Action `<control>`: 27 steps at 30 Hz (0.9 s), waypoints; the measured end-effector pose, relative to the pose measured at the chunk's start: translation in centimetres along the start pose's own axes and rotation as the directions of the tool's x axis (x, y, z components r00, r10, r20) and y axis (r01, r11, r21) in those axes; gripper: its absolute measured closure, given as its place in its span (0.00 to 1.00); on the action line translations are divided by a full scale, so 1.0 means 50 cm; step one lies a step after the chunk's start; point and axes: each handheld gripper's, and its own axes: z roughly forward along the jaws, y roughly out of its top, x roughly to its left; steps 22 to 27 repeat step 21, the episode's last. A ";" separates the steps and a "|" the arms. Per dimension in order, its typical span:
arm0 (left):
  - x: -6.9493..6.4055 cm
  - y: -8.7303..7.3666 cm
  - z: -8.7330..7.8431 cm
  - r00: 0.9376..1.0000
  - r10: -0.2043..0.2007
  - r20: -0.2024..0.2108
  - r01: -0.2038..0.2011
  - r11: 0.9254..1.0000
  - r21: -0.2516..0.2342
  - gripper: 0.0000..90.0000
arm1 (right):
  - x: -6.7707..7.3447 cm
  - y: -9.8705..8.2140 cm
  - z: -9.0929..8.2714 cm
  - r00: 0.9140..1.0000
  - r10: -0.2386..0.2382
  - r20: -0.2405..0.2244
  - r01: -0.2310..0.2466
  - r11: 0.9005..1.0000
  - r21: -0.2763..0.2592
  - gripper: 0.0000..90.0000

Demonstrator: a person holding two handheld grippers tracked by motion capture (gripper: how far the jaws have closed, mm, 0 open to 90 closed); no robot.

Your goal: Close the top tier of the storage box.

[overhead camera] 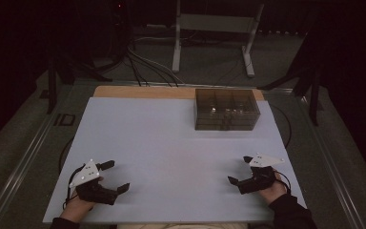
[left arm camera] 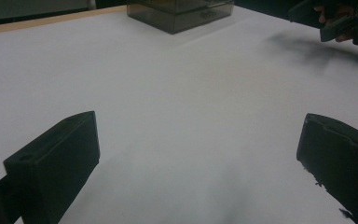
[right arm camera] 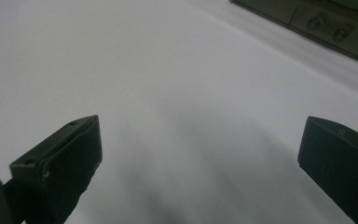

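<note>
High view puts the smoky clear box (overhead camera: pixel 227 109) far across the table (overhead camera: pixel 147 143), long axis crosswise, nearer the right gripper (overhead camera: pixel 240 170) than the left gripper (overhead camera: pixel 116 176); both jaws wide, empty.

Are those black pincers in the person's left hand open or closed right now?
Open. The left gripper has its two black jaws standing wide apart, with bare white table between them and nothing held.

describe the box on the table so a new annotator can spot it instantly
Start at the white table top and look to its far right corner, near the wooden strip along the back edge. The box sits there: smoky see-through plastic, split into compartments. It is the one object standing on the sheet, well ahead of the left gripper and right gripper.
</note>
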 end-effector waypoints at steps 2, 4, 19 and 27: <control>0.000 0.000 0.001 1.000 0.000 0.001 0.000 1.000 0.001 0.00 | -0.002 -0.001 0.001 1.000 0.006 -0.004 -0.006 1.000 0.002 0.00; -0.001 0.000 0.001 1.000 -0.001 0.002 0.001 1.000 0.001 0.00 | -0.004 -0.001 0.003 1.000 0.013 -0.002 -0.013 1.000 0.002 0.00; 0.000 -0.001 0.001 1.000 0.000 0.002 0.000 1.000 0.001 0.00 | -0.004 0.003 0.019 1.000 0.000 -0.015 0.001 1.000 0.020 0.00; 0.000 0.000 0.002 1.000 0.000 0.002 0.000 1.000 0.001 0.00 | -0.006 0.003 0.017 1.000 0.004 -0.016 -0.004 1.000 0.012 0.00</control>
